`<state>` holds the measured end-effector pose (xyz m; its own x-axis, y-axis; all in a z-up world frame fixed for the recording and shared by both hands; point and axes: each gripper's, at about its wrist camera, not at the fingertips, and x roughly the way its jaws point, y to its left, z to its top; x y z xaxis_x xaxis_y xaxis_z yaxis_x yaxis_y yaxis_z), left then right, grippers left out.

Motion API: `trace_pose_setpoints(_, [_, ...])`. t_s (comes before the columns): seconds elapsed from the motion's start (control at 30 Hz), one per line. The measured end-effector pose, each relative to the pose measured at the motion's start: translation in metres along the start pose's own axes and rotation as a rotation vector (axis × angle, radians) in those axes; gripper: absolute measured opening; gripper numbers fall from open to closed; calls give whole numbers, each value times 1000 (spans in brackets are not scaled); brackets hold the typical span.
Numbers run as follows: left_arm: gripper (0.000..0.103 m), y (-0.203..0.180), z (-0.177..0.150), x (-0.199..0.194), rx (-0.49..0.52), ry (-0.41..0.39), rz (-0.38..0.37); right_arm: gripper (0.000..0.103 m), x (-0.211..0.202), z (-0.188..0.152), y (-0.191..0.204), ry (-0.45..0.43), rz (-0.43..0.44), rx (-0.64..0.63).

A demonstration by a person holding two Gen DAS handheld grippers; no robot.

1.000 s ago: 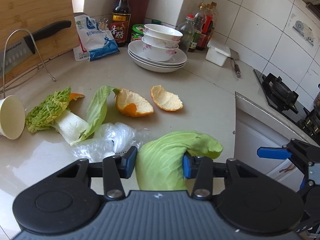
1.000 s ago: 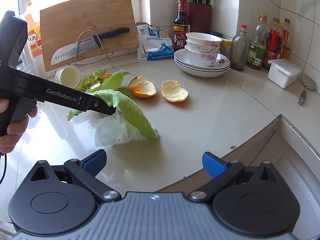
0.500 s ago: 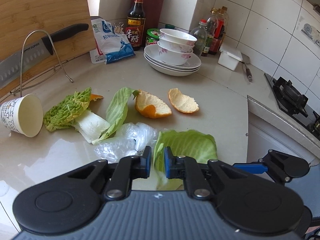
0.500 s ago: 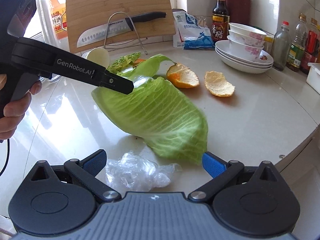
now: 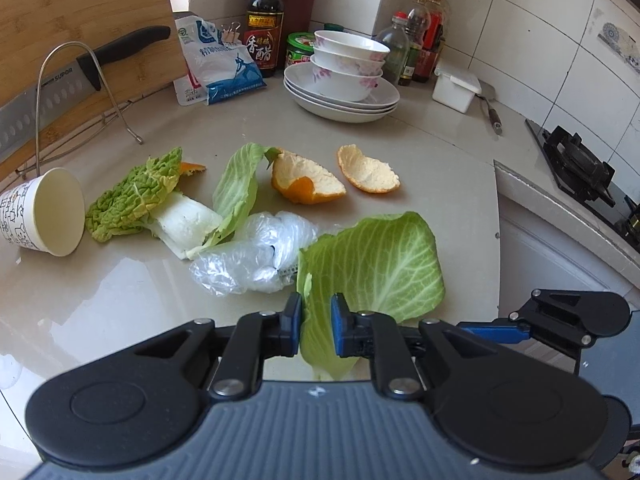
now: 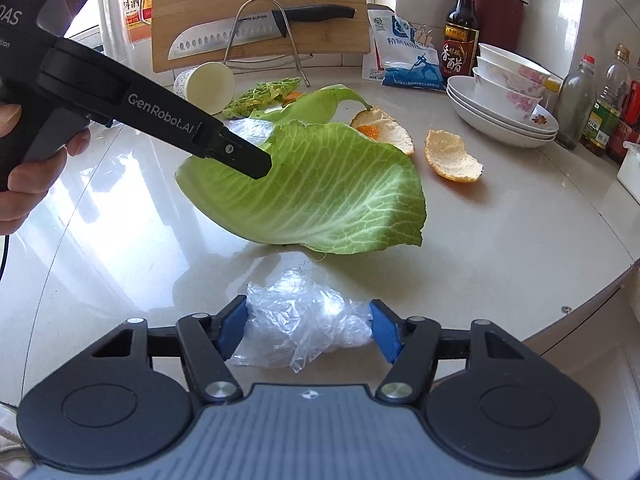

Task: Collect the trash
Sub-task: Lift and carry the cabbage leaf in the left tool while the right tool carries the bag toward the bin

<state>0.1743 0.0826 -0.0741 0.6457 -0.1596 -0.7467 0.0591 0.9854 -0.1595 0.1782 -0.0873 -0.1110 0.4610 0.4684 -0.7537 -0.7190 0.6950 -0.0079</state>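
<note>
**Trash still spread over kitchen counter as two pieces are taken up**

Trash covers the pale countertop (image 5: 120, 312) in front of the stacked bowls and plates (image 5: 344, 76). The left gripper (image 5: 315, 320), its jaws narrowed, pinches a large cabbage leaf (image 5: 380, 264) by its stem end; the right wrist view shows the leaf raised off the counter. The right gripper (image 6: 308, 330) brackets a crumpled clear plastic bag (image 6: 304, 320), both blue pads touching it, though whether the hold is firm cannot be told. Nothing seems binned so far, and no bin is in sight, so the job looks barely begun. Left on the counter, all nearer the camera than the bowl stack: two orange peels (image 5: 308, 180) (image 5: 368, 170), a narrow cabbage leaf (image 5: 236, 192), a napa cabbage piece (image 5: 148, 200) with a scrap of peel behind it, and a second clump of clear plastic (image 5: 256, 252). A paper cup (image 5: 44, 212) lies tipped on its side, farthest left from the bowls; its visible interior appears empty. The top bowl's contents cannot be seen. A lidded white box (image 5: 456, 88) sits just right of the stack.
</note>
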Motion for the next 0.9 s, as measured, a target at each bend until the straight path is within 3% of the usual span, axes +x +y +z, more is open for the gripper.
trace_pose_setpoints(0.1, [28,0,-5,0,13,15,-4,60,-3,0,3,-15,-15,-17])
trace_pose_setpoints(0.23, [29,1,-9,6,11,30,-13,60,-5,1,2,-19,-19,-11])
trace_pose_setpoints(0.4, [24,8,-17,13,-44,69,-29,60,-12,1,-1,-31,-33,7])
trace_pose_setpoints(0.63, [8,6,-20,6,-62,56,-56,60,-17,-3,-1,-36,-58,16])
trace_pose_setpoints(0.9, [7,0,-16,-8,-31,53,-35,60,-27,-8,1,-47,-81,22])
